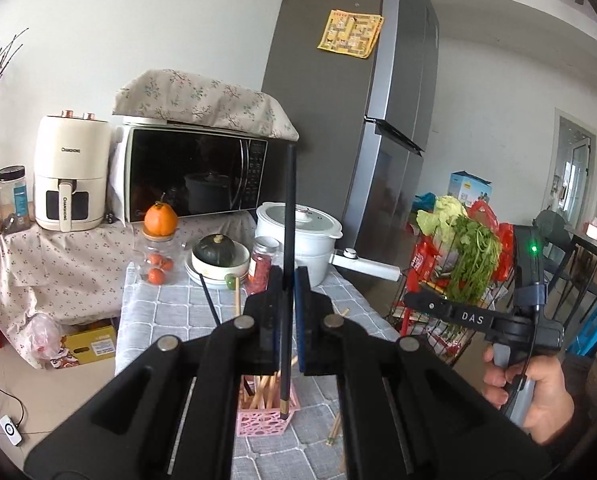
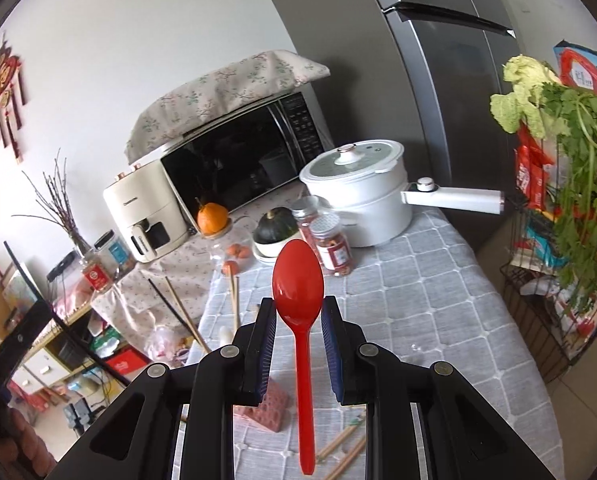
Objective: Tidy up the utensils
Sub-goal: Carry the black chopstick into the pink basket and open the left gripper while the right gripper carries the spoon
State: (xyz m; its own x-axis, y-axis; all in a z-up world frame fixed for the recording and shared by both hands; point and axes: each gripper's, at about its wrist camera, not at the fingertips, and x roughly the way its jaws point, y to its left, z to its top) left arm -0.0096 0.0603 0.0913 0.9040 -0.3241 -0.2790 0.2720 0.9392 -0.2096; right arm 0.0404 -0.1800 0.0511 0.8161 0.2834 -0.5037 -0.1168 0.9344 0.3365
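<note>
My left gripper (image 1: 288,280) is shut on a black chopstick (image 1: 289,216) held upright; its gold-tipped lower end hangs over a pink perforated holder (image 1: 264,418) that has several wooden chopsticks in it. My right gripper (image 2: 298,312) holds a red plastic spoon (image 2: 298,280), bowl up, between its blue pads; the pads touch the bowl's edges and the handle hangs down. The pink holder (image 2: 272,404) shows below the right gripper's left finger. Loose wooden chopsticks (image 2: 340,446) lie on the grey checked tablecloth (image 2: 426,300). The right gripper (image 1: 446,312) also shows in the left wrist view.
At the table's far end stand a white electric pot (image 2: 362,196), spice jars (image 2: 332,244), a squash in bowls (image 1: 216,258) and a jar of oranges (image 1: 158,264). Behind are a microwave (image 1: 194,172), air fryer (image 1: 72,176) and fridge (image 1: 338,120). A wire rack with greens (image 2: 570,208) stands right.
</note>
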